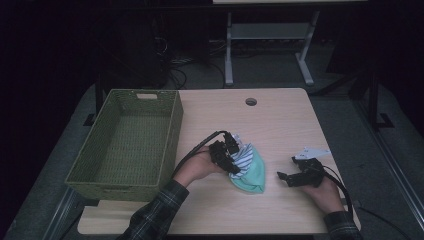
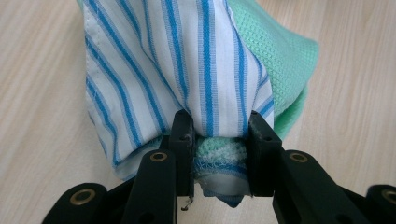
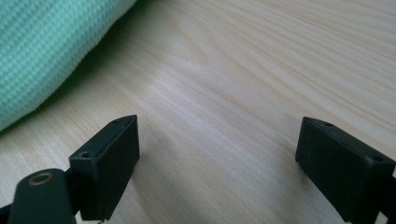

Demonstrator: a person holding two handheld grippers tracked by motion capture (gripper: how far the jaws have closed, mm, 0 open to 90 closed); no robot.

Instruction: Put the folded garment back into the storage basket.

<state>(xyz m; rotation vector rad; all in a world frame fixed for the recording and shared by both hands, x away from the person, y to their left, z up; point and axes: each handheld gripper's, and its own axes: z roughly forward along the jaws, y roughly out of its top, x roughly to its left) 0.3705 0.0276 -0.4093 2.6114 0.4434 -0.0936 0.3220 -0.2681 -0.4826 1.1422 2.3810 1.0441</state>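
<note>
A bundle of cloth lies mid-table: a mint green knit cloth [image 1: 251,175] with a blue-and-white striped cloth [image 1: 243,156] on top. My left gripper [image 1: 232,159] is shut on a bunched fold of both. In the left gripper view the striped cloth [image 2: 187,65] and a roll of the green cloth [image 2: 280,51] are pinched between the fingers [image 2: 183,135]. My right gripper [image 1: 286,172] rests on the table to the right of the bundle, open, with nothing between its fingers [image 3: 109,163]. The green cloth [image 3: 42,51] shows at the upper left of the right gripper view.
A green woven basket [image 1: 172,130] stands on the left part of the wooden table [image 1: 280,120], its inside bare. A cable hole [image 1: 251,102] sits near the table's far edge. Beyond the table are a dark floor and a white desk frame [image 1: 229,55].
</note>
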